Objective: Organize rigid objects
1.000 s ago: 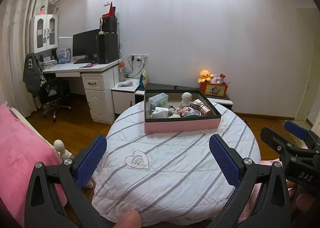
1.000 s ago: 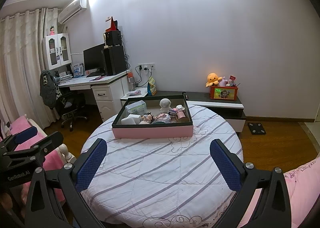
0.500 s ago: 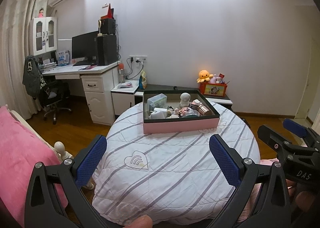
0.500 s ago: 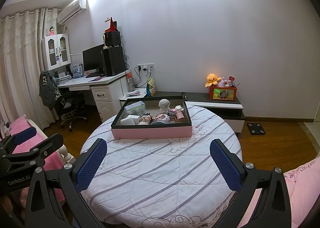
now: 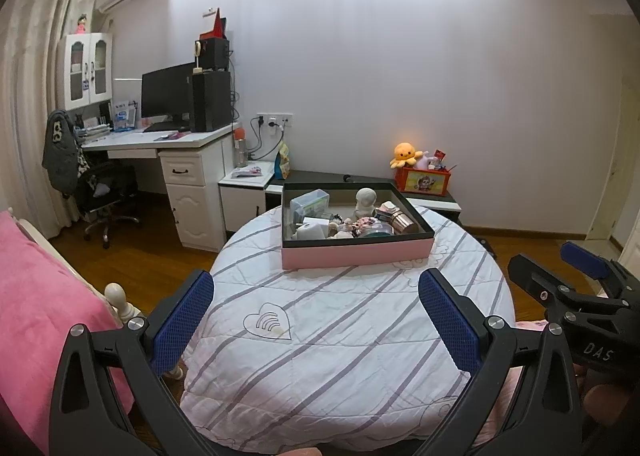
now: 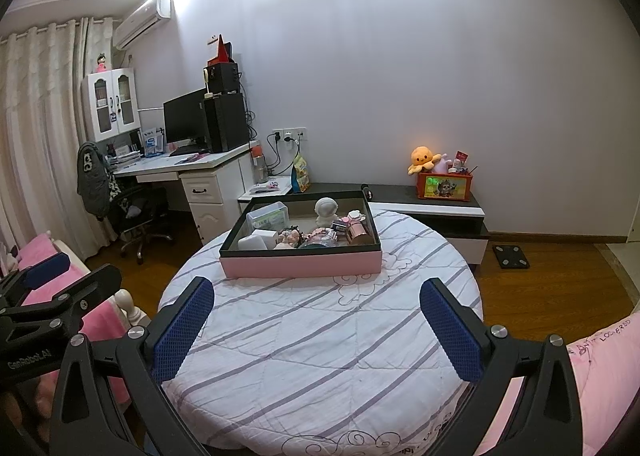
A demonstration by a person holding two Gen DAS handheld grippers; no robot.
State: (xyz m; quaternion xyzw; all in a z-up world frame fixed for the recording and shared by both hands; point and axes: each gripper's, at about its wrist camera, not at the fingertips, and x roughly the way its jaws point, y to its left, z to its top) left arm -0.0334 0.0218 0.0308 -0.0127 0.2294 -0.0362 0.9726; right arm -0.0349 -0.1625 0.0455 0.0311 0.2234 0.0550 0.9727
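Both grippers drew back slightly from box (image 5: 356, 252); left gripper (image 5: 316, 320) and right gripper (image 6: 316, 320) jaws wide apart, empty.

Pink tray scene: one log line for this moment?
phase: pre-grasp | left claw: open, empty | right claw: open, empty | pink tray: on round table, items inside, untouched

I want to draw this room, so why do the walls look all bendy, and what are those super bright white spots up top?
In both views the fisheye lens bends the straight wall and curtain lines near the edges and leaves dark rounded corners. The white patches are ceiling-light glare on the wall, overexposed. The pink-sided box with a dark rim on the round striped quilted table stays sharp in each.
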